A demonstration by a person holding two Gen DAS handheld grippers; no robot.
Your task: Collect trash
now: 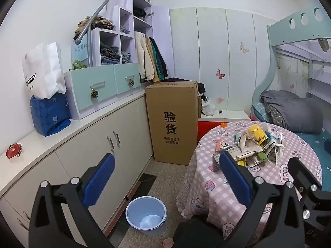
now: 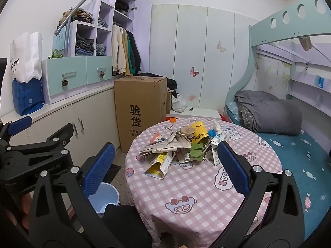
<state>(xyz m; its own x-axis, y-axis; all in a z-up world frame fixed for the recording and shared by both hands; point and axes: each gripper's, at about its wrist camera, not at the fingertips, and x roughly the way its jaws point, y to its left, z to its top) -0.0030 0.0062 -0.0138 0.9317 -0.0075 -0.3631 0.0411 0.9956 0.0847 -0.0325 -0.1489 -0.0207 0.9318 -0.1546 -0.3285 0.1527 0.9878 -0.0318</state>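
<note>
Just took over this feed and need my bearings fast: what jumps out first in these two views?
The heap of crumpled paper and cartons, topped by a yellow cup, sits mid-table on the pink checked tablecloth. A pale blue bin stands on the floor at the table's left, by the white cabinets. Both the left gripper and right gripper are wide open and hold nothing.

The blue bin (image 2: 104, 198) sits half hidden behind the right gripper's (image 2: 165, 165) fingers (image 2: 99, 169) and a dark shape.
</note>
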